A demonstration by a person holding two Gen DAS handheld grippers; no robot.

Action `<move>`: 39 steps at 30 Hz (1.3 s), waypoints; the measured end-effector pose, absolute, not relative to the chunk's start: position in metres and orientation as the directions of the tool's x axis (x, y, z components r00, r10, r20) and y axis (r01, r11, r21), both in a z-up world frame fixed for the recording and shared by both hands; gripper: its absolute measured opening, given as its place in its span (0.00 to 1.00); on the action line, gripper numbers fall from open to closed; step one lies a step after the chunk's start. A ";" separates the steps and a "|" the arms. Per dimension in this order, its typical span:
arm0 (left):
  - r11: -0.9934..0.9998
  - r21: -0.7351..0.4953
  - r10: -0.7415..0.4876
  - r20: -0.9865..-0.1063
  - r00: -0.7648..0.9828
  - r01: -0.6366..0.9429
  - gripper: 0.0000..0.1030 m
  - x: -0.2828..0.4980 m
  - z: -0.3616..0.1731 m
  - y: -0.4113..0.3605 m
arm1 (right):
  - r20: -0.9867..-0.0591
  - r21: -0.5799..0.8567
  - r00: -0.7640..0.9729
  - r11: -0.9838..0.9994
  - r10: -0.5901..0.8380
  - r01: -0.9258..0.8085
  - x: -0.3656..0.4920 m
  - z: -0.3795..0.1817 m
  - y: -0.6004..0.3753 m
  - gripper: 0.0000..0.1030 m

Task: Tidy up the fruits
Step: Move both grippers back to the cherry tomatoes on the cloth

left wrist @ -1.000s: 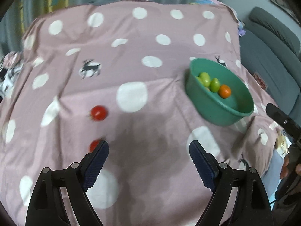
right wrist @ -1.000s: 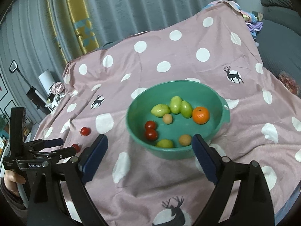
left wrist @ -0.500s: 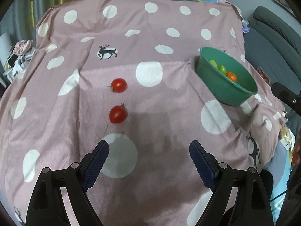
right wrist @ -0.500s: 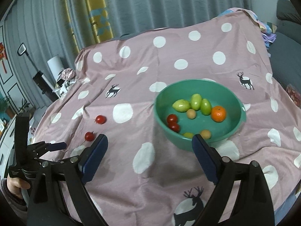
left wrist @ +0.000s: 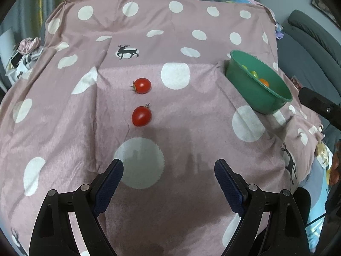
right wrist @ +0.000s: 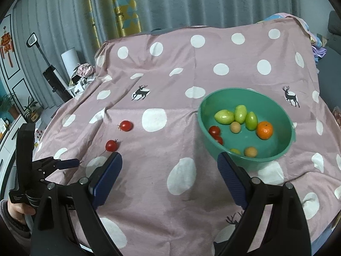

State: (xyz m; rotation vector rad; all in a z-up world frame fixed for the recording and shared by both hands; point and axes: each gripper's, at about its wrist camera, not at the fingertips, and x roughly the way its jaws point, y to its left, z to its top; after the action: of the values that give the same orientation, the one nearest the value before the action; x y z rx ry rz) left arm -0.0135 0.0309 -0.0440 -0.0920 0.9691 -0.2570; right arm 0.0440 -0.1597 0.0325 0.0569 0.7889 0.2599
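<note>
Facing the left gripper (left wrist: 168, 183), jaws wide and empty, the nearer small red cherry tomato (left wrist: 141, 116) lies left of frame centre.

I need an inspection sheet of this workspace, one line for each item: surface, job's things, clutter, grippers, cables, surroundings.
Surface: pink polka-dot cloth with deer prints, wrinkled, over the table.
Job's things: round green plastic bowl holding green, red, tan fruits and one orange; two red cherry tomatoes, near and far, loose on the cloth left of the bowl.
Clutter: nothing seen on the cloth.
Grippers: left gripper open, empty, short of the near tomato; right gripper open, empty, before the bowl.
Cables: nothing seen clearly.
Surroundings: grey curtain, grey sofa.
</note>
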 end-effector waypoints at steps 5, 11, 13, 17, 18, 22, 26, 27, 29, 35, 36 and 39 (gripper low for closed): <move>0.962 -0.208 -0.271 -0.792 0.547 0.177 0.85 -0.013 -0.046 0.034 | -0.711 0.144 0.653 0.963 0.261 -0.227 0.050 0.025 -0.150 0.89; 0.960 -0.224 -0.279 -0.788 0.549 0.168 0.85 -0.009 -0.048 0.041 | -0.731 0.149 0.625 0.957 0.276 -0.248 0.060 0.015 -0.139 0.89; 0.960 -0.226 -0.279 -0.789 0.548 0.163 0.85 -0.008 -0.048 0.043 | -0.737 0.152 0.614 0.955 0.282 -0.257 0.063 0.012 -0.135 0.89; 0.958 -0.236 -0.287 -0.791 0.541 0.164 0.85 -0.003 -0.050 0.046 | -0.751 0.158 0.591 0.949 0.295 -0.273 0.070 0.005 -0.126 0.89; 0.958 -0.236 -0.287 -0.792 0.539 0.163 0.85 -0.001 -0.051 0.046 | -0.752 0.159 0.588 0.948 0.296 -0.275 0.072 0.004 -0.125 0.89; 0.959 -0.230 -0.284 -0.795 0.536 0.167 0.85 0.003 -0.051 0.043 | -0.757 0.162 0.578 0.944 0.305 -0.286 0.078 0.000 -0.119 0.89; 0.959 -0.225 -0.281 -0.800 0.531 0.169 0.85 0.009 -0.053 0.043 | -0.761 0.163 0.570 0.942 0.310 -0.294 0.084 -0.003 -0.116 0.89; 0.960 -0.225 -0.281 -0.800 0.530 0.169 0.85 0.010 -0.054 0.043 | -0.763 0.162 0.568 0.942 0.309 -0.294 0.085 -0.004 -0.114 0.89; 0.959 -0.225 -0.282 -0.800 0.530 0.170 0.85 0.013 -0.054 0.043 | -0.765 0.161 0.564 0.941 0.310 -0.297 0.088 -0.006 -0.112 0.89; 0.960 -0.220 -0.278 -0.803 0.527 0.171 0.85 0.021 -0.055 0.044 | -0.769 0.161 0.555 0.936 0.318 -0.312 0.096 -0.009 -0.105 0.89; 0.961 -0.220 -0.277 -0.803 0.527 0.170 0.85 0.023 -0.056 0.045 | -0.770 0.161 0.552 0.935 0.319 -0.315 0.098 -0.010 -0.103 0.89; 0.960 -0.223 -0.278 -0.805 0.525 0.166 0.85 0.027 -0.057 0.045 | -0.774 0.159 0.546 0.933 0.321 -0.323 0.101 -0.011 -0.100 0.89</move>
State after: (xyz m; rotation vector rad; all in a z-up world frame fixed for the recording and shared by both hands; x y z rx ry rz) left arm 0.0273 0.0450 -0.0571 -0.1240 0.9836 -0.2664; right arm 0.1008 -0.0999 -0.0113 -0.0022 0.9167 0.3820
